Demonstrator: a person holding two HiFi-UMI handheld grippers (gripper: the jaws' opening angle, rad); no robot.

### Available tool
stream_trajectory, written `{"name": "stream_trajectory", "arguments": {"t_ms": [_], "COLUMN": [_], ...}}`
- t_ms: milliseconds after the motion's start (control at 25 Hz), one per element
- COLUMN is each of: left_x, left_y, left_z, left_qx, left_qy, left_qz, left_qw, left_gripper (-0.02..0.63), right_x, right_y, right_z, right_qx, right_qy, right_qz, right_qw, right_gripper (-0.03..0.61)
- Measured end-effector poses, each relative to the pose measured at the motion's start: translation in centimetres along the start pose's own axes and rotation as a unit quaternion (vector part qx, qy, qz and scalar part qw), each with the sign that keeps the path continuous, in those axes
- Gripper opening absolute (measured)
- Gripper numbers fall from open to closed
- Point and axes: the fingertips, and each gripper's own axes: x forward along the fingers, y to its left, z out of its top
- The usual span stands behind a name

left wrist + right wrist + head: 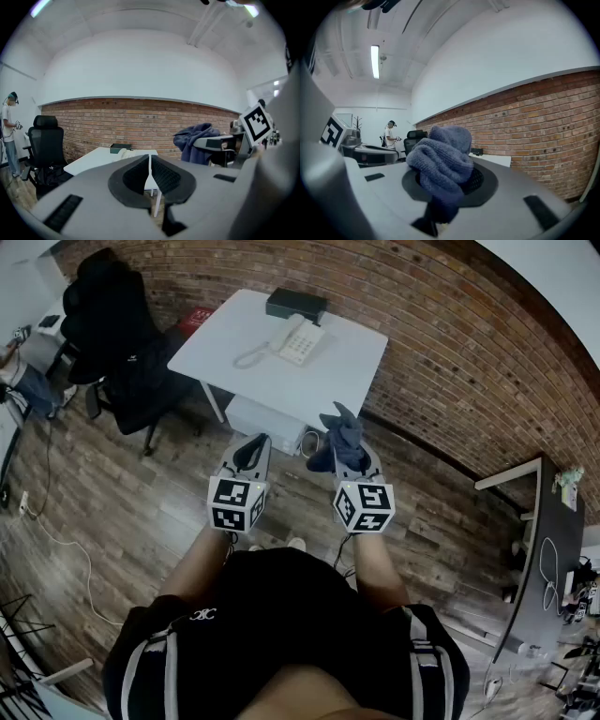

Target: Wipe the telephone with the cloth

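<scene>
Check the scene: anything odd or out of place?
Nothing stands out. The telephone lies flat on the table, the cloth is bunched in the right gripper, and the left gripper is shut and empty.

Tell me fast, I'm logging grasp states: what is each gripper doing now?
Left gripper: closed, holding nothing.
Right gripper: closed on the blue cloth.

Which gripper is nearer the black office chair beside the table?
Left. The left gripper hangs over the floor, to the right of the black office chair; the right gripper, shut on the cloth, is farther right.
</scene>
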Motion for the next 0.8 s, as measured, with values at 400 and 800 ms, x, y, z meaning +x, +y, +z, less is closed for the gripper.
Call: {"name": "stream_trajectory", "arguments": {"t_ms": [400,800], "left_x": [1.1,2.4], "left_y": [0.6,-1.0], "left_z": [0.4,0.4], "left_qx": [-0.001,0.005], "left_qy": [-0.004,-0.002], "left_qz": [0.010,0.017], "left_qw": [0.9999,0.9998], "left_gripper": [0.015,0.015], "right_x": [1.3,1.1], "right_y": [-0.4,-2.1], "right_z": [0.3,0.6], "right_qx": [-0.005,0.000], "right_qy": [-0.005,-0.019], "right_qz": [0.008,0.017], "right_qw": [1.000,1.000], "right_gripper": [0.064,0.066]}}
